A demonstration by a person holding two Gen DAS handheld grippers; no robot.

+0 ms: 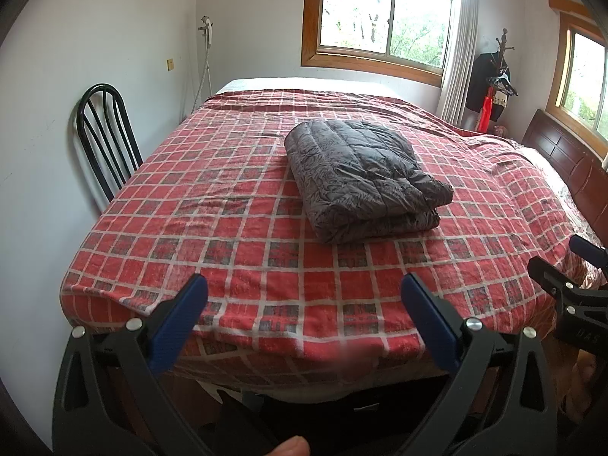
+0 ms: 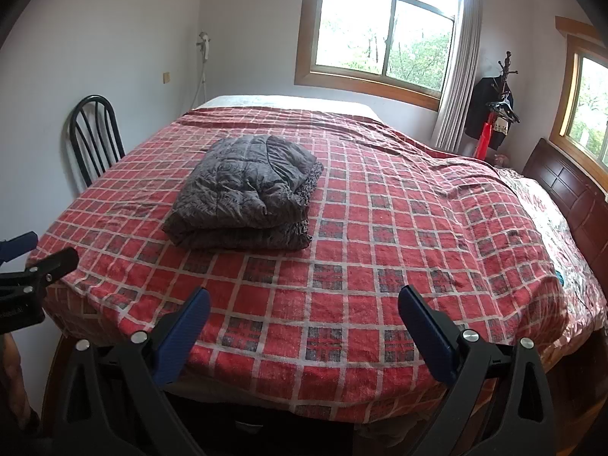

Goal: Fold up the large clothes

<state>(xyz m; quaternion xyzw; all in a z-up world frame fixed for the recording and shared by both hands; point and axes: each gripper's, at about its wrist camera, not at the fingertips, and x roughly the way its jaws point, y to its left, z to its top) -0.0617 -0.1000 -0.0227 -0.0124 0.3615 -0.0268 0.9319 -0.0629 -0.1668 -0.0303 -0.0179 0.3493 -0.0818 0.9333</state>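
1. Since the grey quilted garment (image 1: 364, 178) already lies folded in a thick bundle near the middle of the bed (image 1: 228, 228), we judge the folding done or nearly so
2. Both our left gripper (image 1: 304, 311) and right gripper (image 2: 304, 323) hang over the bed's near edge, jaws spread wide, holding nothing
3. Next, we would reach in only to tidy loose edges
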